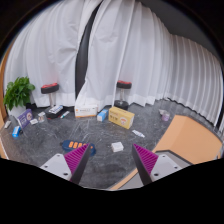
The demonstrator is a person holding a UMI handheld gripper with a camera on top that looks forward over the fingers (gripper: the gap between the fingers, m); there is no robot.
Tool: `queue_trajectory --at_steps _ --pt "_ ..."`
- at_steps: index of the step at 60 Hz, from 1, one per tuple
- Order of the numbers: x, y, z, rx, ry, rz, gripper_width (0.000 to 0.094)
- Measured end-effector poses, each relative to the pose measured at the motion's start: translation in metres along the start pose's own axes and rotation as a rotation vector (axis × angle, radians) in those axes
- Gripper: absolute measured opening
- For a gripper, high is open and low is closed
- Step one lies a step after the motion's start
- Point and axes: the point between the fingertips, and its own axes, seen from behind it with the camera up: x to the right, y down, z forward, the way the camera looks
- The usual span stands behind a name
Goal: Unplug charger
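My gripper (112, 160) is open, its two magenta pads (79, 157) spread wide with nothing between them. It hovers above a dark grey marbled floor (100, 135). A small white square object (117, 147) lies on the floor just ahead of the fingers. I cannot pick out a charger or a socket among the small things beyond.
A tan wooden tabletop (190, 140) lies beside the right finger. White curtains (130, 50) hang across the back. Two stools (123, 93) stand before them. A potted plant (18, 93), boxes (121, 117) and scattered small items (74, 145) lie on the floor at far left and middle.
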Motion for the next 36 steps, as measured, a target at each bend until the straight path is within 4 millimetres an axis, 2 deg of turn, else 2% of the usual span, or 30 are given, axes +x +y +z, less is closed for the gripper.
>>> queue_trajectory --at_steps 9,17,26,36 --pt "-0.015 0.013 -0.091 0.014 0.004 -0.014 0.0854" --pt "-0.027 0.033 -0.147 0.0 0.007 -0.021 0.0852" --pt "-0.034 0.042 -0.185 0.011 0.01 -0.04 0.0853" --pt "-0.035 0.04 -0.205 0.024 0.02 -0.033 0.085"
